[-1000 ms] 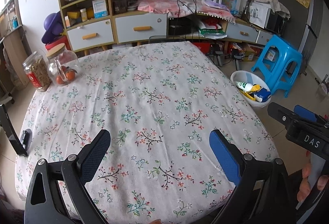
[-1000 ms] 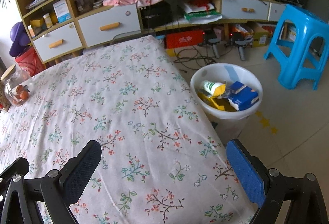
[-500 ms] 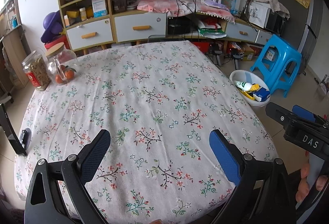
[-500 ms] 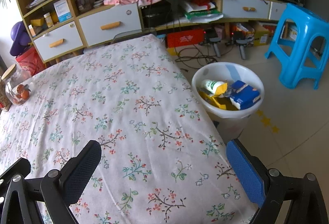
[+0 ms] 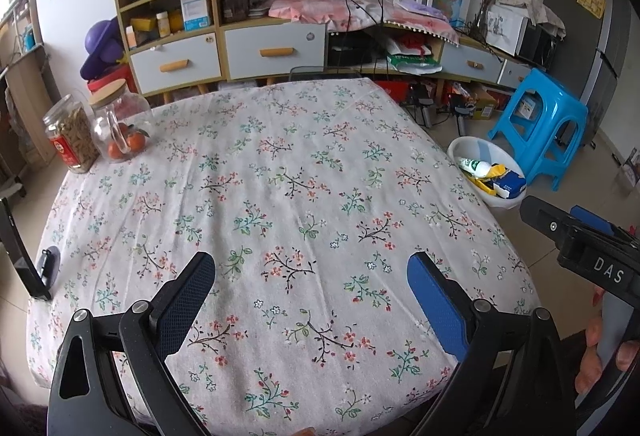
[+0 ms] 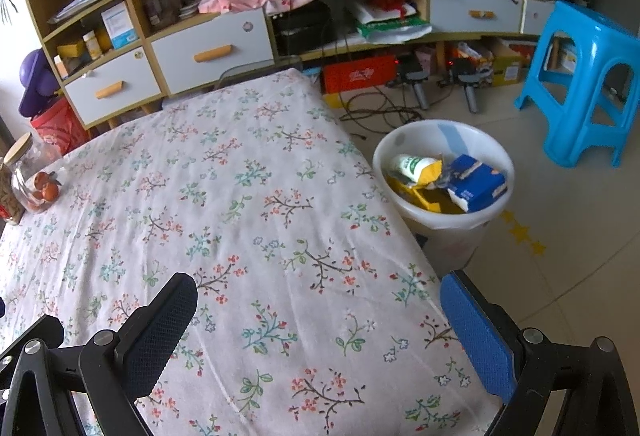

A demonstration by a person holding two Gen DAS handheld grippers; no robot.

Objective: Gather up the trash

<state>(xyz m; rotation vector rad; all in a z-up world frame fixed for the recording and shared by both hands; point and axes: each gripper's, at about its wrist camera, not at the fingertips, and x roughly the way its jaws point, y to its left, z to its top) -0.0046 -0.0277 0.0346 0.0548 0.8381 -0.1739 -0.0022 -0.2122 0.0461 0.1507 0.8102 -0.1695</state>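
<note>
1. Beside the surface (image 6: 248, 195), on the floor, stands the bin (image 6: 444, 139) with the trash in it: a blue pack (image 6: 476, 181), a yellow wrapper (image 6: 424, 171) and a white tube (image 6: 404, 163).
2. Over the last second almost nothing has changed: both views creep slightly, and the trash lies as it did. I judge the collecting done or nearly so, since no loose trash shows on the cloth.
3. Left gripper (image 5: 312, 284): fingers wide apart, nothing between them, over the near edge of the surface.
4. Right gripper (image 6: 320, 308): fingers likewise apart and empty, near the corner next to the bin.
5. Only the left view shows the two jars (image 5: 100, 127) whole, a dark stand (image 5: 24, 256) at the left edge, and the hand (image 5: 600, 356) holding the right gripper.
6. Only the right view looks down into the bin and shows its contents clearly, plus the floor around the stool (image 6: 584, 83).
</note>
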